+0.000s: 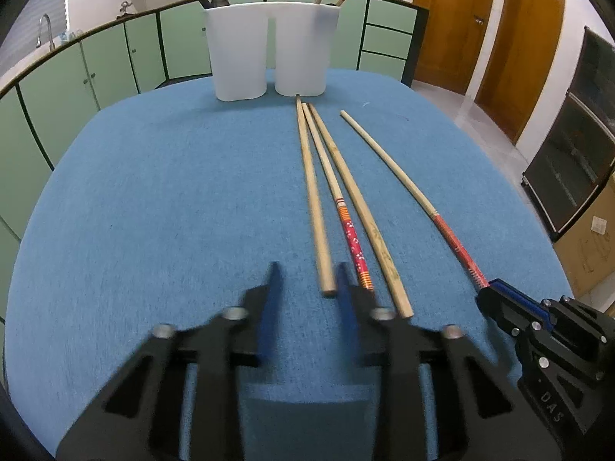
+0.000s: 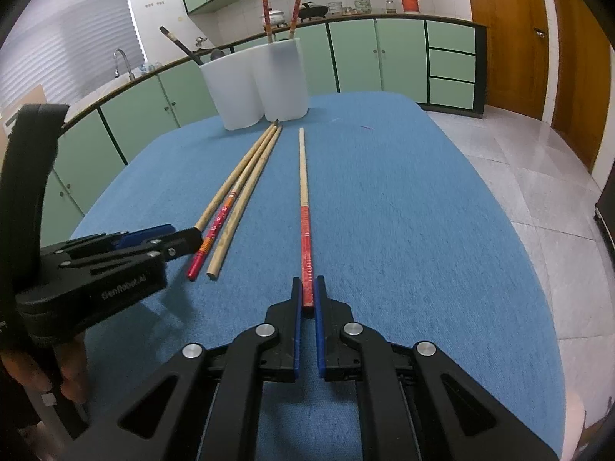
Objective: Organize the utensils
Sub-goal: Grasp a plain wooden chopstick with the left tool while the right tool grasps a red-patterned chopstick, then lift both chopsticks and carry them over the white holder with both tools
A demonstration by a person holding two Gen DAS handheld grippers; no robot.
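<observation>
Right gripper [image 2: 307, 288] is pinched tight on the red chopstick [image 2: 305, 230] handle. Left gripper [image 1: 307, 267] has its jaws apart around the plain chopstick [image 1: 314, 211] end, not squeezing. Blue table [image 1: 153, 192] is wide open on the left, white holder [image 1: 269, 50] by the far edge.

The left gripper [image 1: 307, 272], black with blue pads, slopes down toward the blue cloth-covered table [image 1: 173, 192]. Its jaws are blurred and stand apart, low over the near part of the table, with the near end of a plain wooden chopstick [image 1: 317, 211] between them and no pad pressing on it. A hand [image 2: 71, 376] wraps the left gripper's handle from below. The matching black right gripper [image 2: 307, 288] also slopes down to the table's near part, its jaws clamped on the end of a red-handled wooden chopstick [image 2: 305, 230].
</observation>
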